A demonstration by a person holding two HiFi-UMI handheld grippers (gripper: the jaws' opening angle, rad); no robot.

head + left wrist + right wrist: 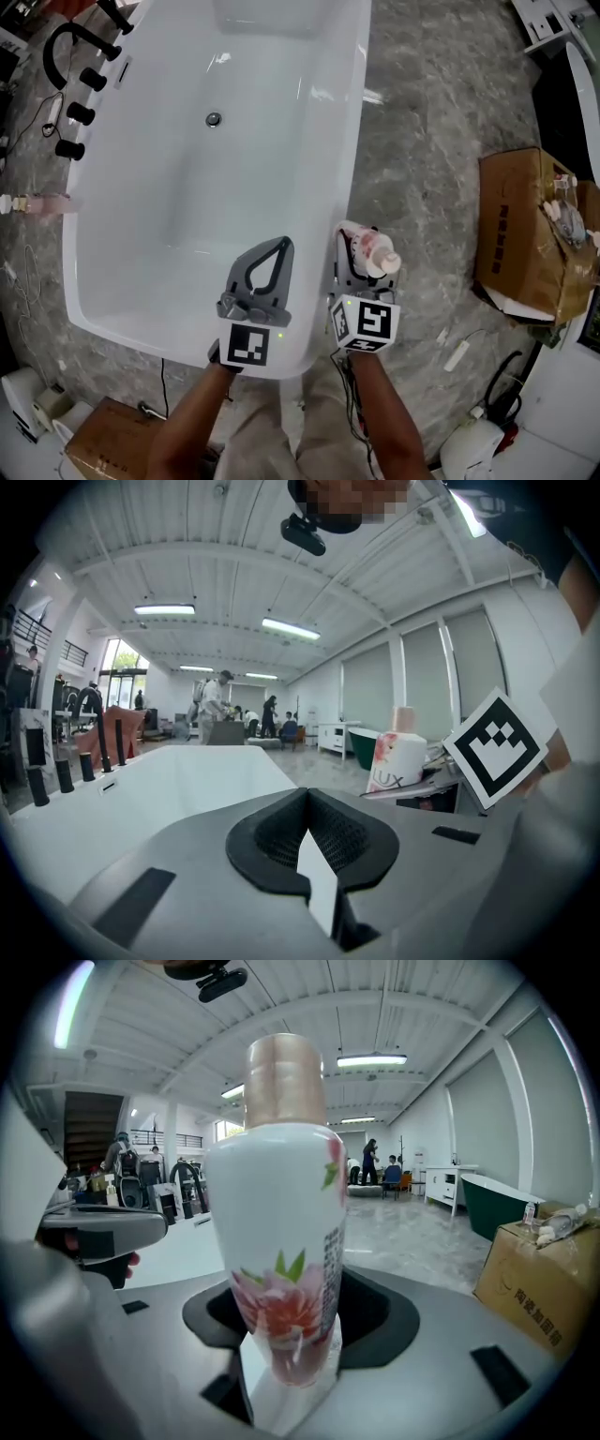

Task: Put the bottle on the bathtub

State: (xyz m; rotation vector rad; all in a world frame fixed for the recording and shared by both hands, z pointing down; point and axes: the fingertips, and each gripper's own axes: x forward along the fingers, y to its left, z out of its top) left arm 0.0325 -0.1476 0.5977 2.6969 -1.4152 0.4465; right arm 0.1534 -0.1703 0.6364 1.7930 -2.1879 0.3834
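Open cardboard box [520, 225] on grey marbled floor [431, 122], black faucet [89, 36] well apart

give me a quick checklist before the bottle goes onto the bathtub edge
1. Bottle clamped in the right gripper fingers: ok.
2. Bottle upright, cap up: ok.
3. Bottle above the bathtub rim: not ok; the head view shows it just right of the rim, over the floor.
4. Nearest rim stretch bare: ok.
5. Left gripper shut, empty, out of the way over the tub: ok.
6. Bottle's height above the rim: cannot tell.
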